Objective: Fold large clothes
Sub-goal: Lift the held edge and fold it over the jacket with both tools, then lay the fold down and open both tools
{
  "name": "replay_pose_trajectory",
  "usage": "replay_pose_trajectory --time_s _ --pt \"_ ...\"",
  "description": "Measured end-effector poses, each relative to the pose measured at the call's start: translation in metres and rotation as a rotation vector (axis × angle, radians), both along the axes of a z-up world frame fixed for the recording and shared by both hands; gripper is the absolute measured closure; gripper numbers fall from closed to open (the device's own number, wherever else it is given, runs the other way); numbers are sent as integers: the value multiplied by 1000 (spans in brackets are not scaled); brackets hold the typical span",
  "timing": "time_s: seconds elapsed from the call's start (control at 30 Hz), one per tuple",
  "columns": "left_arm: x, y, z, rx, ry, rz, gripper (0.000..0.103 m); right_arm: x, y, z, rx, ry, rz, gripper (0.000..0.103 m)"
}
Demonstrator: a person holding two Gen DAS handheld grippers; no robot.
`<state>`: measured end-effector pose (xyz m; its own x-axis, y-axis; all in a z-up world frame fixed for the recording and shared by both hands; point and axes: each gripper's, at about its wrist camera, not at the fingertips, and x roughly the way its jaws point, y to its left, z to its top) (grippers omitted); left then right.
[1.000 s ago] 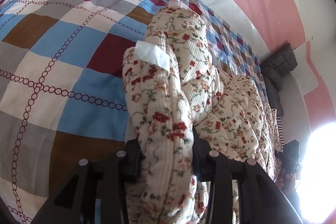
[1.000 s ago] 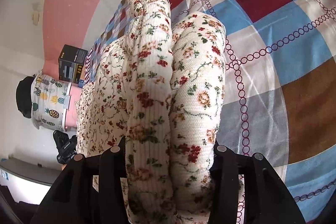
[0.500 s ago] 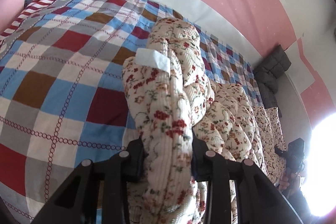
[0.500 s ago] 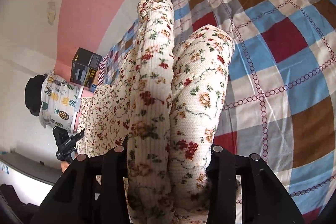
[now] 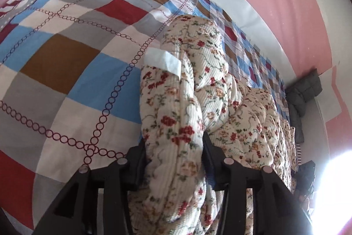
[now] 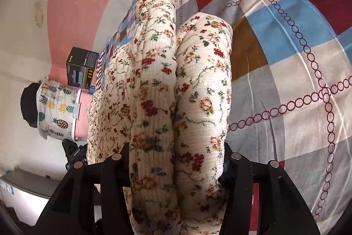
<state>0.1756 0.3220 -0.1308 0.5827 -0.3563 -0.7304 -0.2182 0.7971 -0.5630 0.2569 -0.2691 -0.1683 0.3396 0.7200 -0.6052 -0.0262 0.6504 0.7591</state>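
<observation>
The floral quilted garment [image 5: 182, 116] lies on the checked bedspread [image 5: 66, 72] — thick, soft, springy; best held at bunched edges; the left gripper [image 5: 173, 160] and right gripper [image 6: 176, 160] each clamp a fat fold, their jaws having just widened; open bedspread lies beyond the garment — ample room.

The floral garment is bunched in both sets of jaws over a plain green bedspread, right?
Not quite. The floral garment is bunched in both sets of jaws, but the bedspread is checked in blue, red, brown, grey and white, not plain green. Both wrist views show it.
</observation>
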Motion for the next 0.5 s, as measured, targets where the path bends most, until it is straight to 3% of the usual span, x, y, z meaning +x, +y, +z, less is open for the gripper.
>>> replay_pose_trajectory --time_s 0.07,0.2,0.3,0.4,0.5 --pt "-2 2 0 -6 7 6 47 -1 0 4 -46 4 7 38" --pt "-8 10 17 -24 26 21 49 -6 3 35 -183 -32 19 36" --pt "-23 21 44 21 -33 60 51 -17 -3 64 -280 -108 18 36" --pt "-32 22 74 93 -93 91 51 -29 -15 95 -368 -182 -62 36" --pt "-25 -11 98 178 -155 27 51 -35 1 119 -484 -274 -102 36"
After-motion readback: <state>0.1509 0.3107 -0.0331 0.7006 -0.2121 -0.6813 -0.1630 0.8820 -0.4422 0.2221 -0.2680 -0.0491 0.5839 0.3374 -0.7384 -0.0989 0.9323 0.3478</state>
